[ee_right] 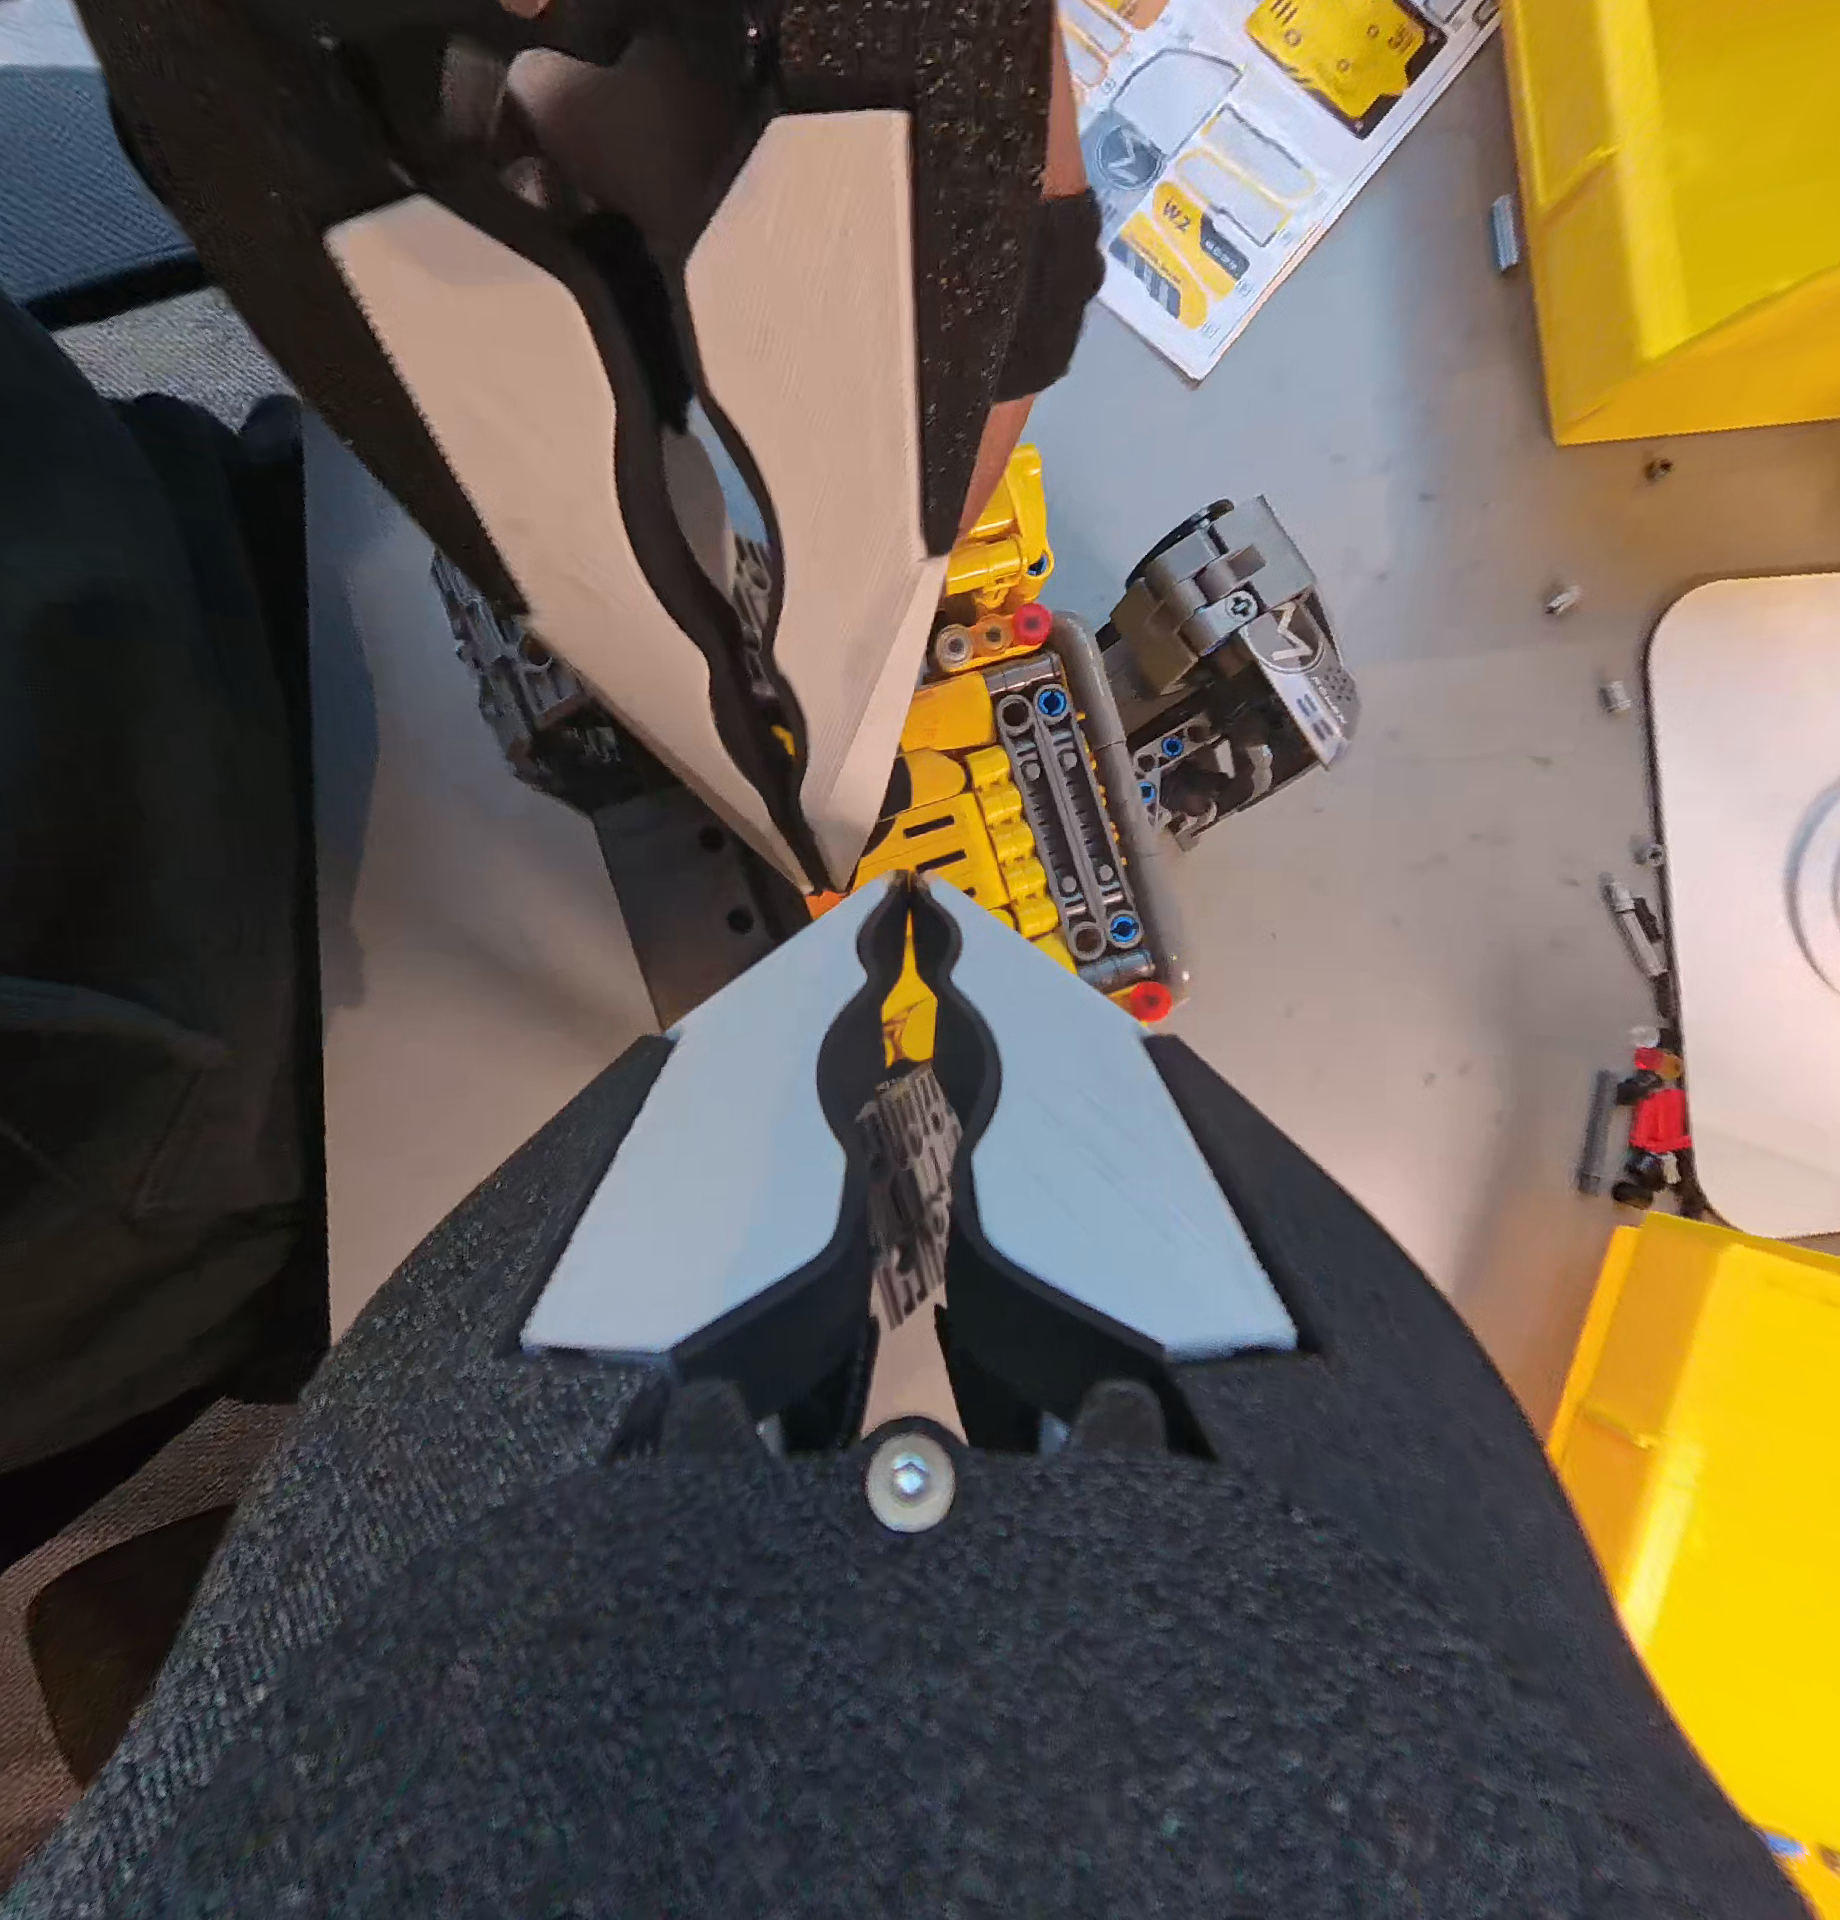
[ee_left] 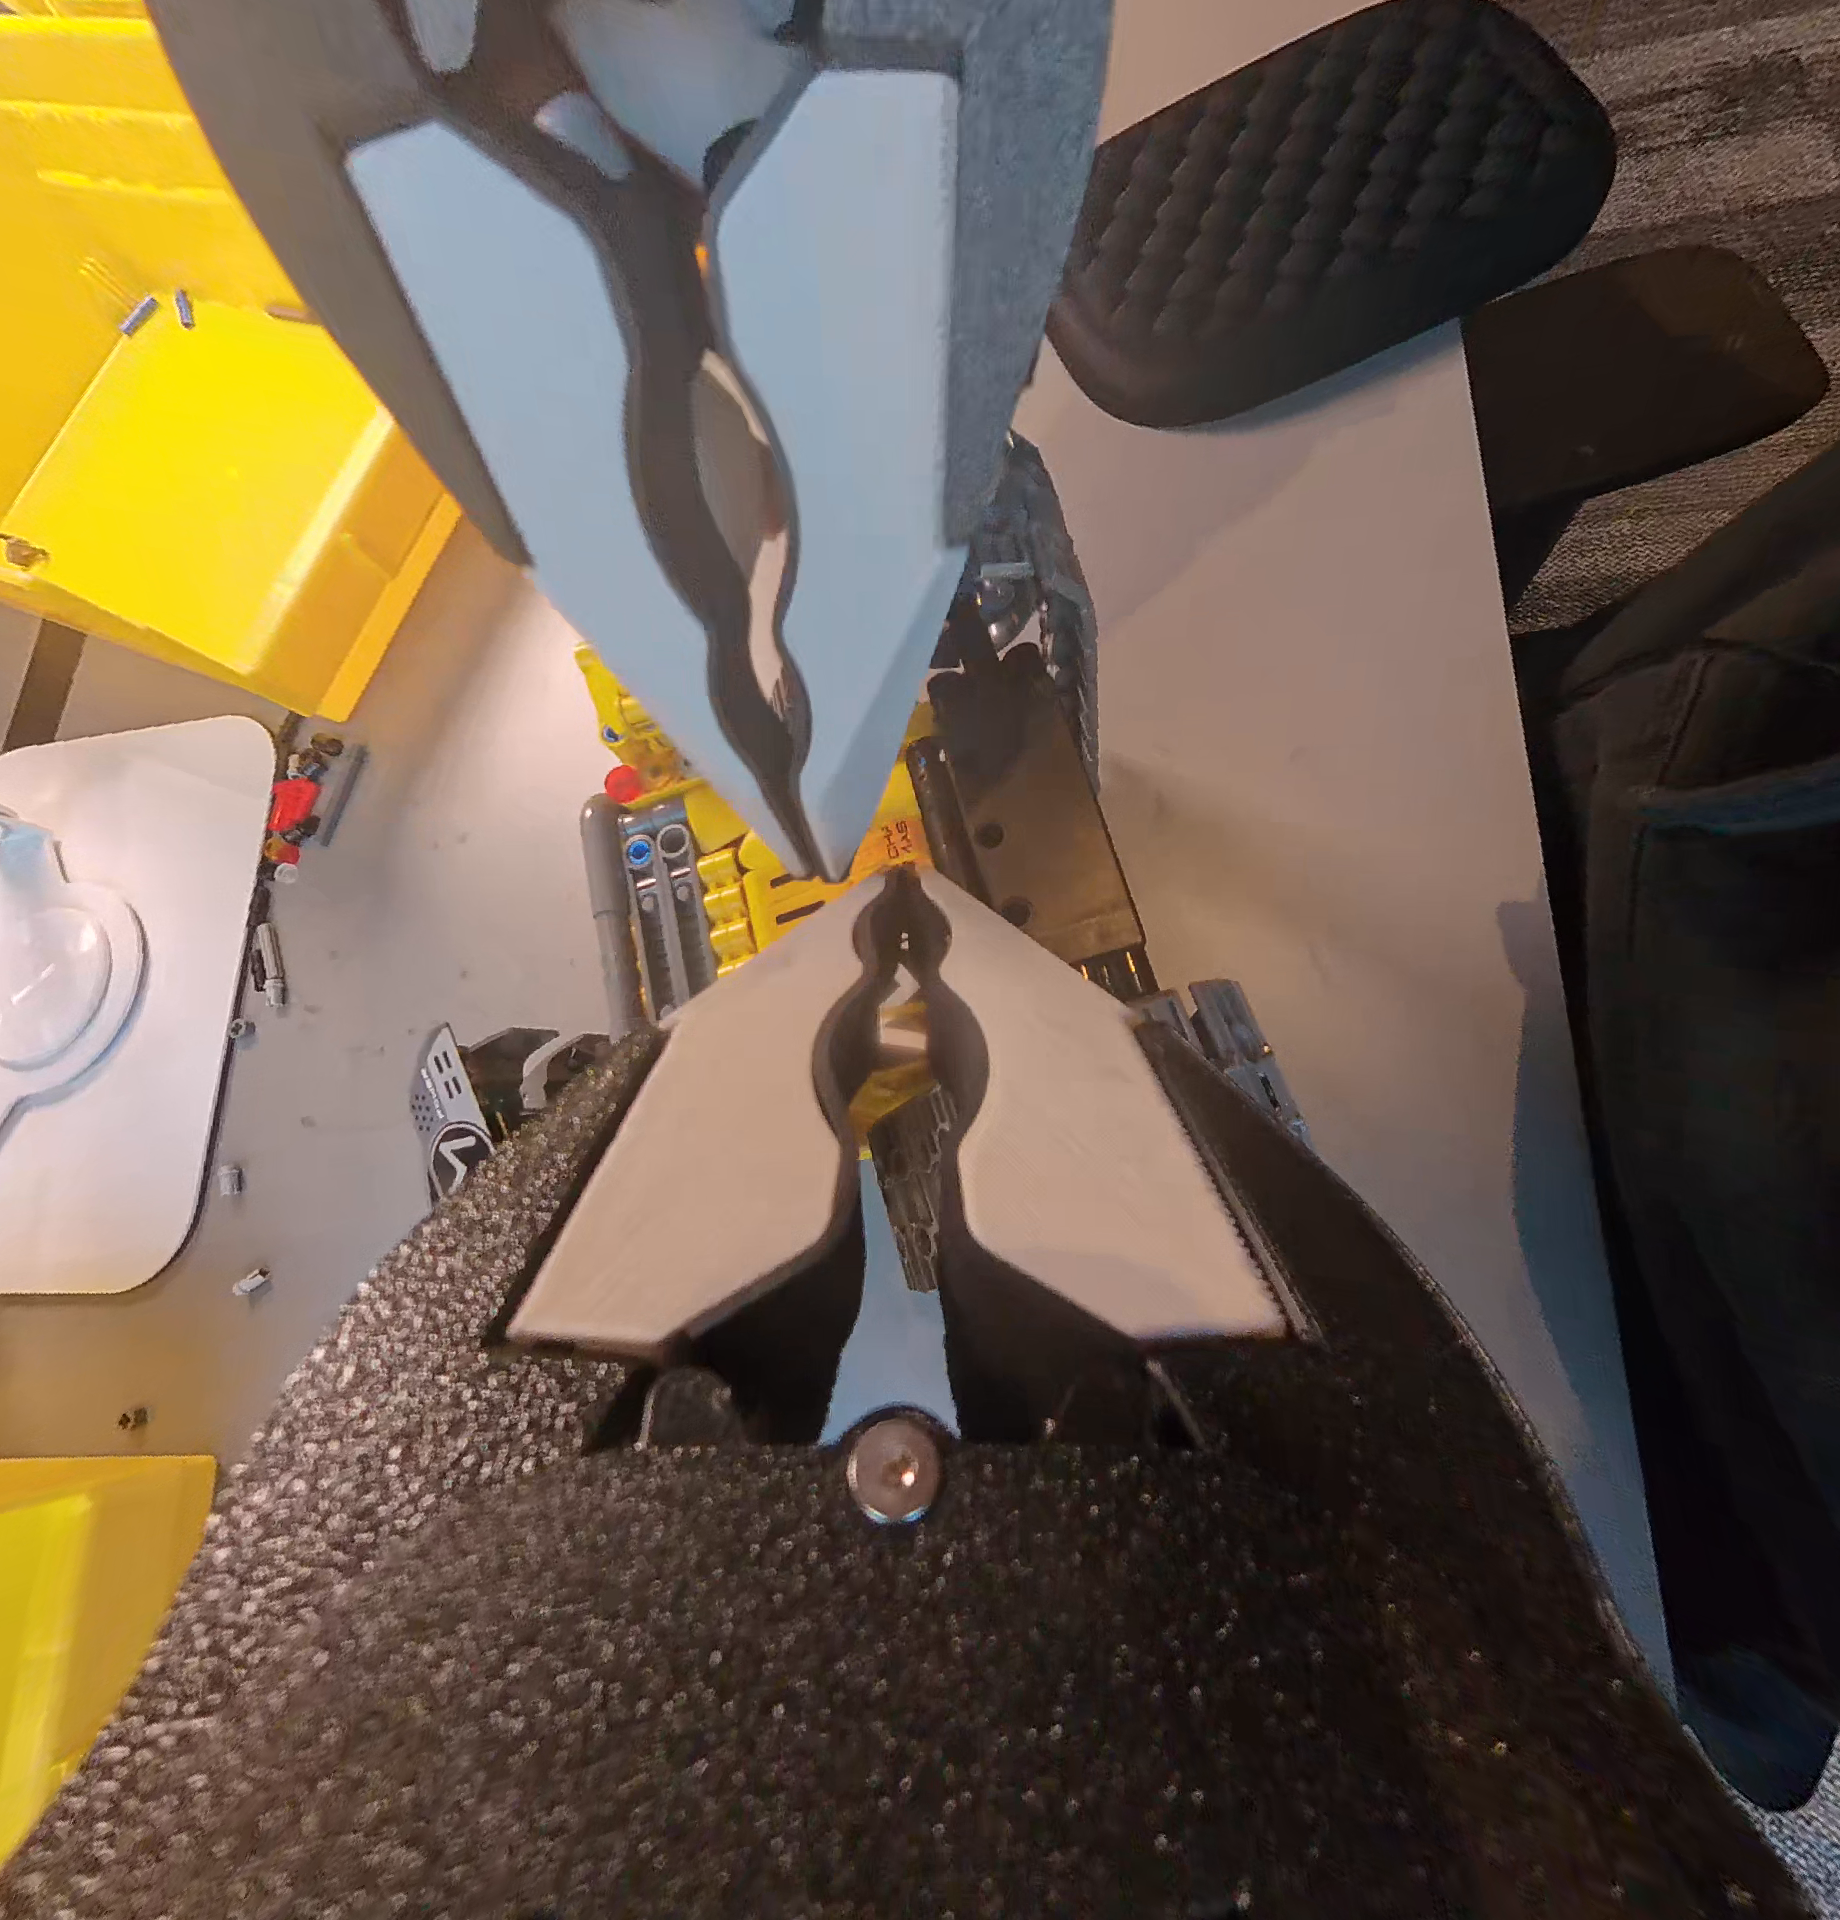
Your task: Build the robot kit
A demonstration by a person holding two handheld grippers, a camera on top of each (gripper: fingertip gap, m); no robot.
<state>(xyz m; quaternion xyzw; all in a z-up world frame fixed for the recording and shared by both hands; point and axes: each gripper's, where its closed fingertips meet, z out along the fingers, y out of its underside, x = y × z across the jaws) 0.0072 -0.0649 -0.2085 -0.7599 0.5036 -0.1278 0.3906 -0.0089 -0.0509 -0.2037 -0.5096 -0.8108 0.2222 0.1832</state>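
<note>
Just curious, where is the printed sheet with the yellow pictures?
In the right wrist view, the printed sheet lies on the table at the top, right of the other gripper and left of a yellow bin.

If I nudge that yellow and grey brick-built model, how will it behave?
The brick-built model is probably rigid but may shed pieces, being many small snapped-together parts. It likely slides rather than rolls on the smooth table. Its grey end looks jointed, so may swing.

Yellow bins (ee_right: 1705, 208), sticker sheet (ee_right: 1238, 156), white tray (ee_left: 95, 997), loose small bricks (ee_right: 1648, 1122) on table (ee_right: 1415, 935).
</note>
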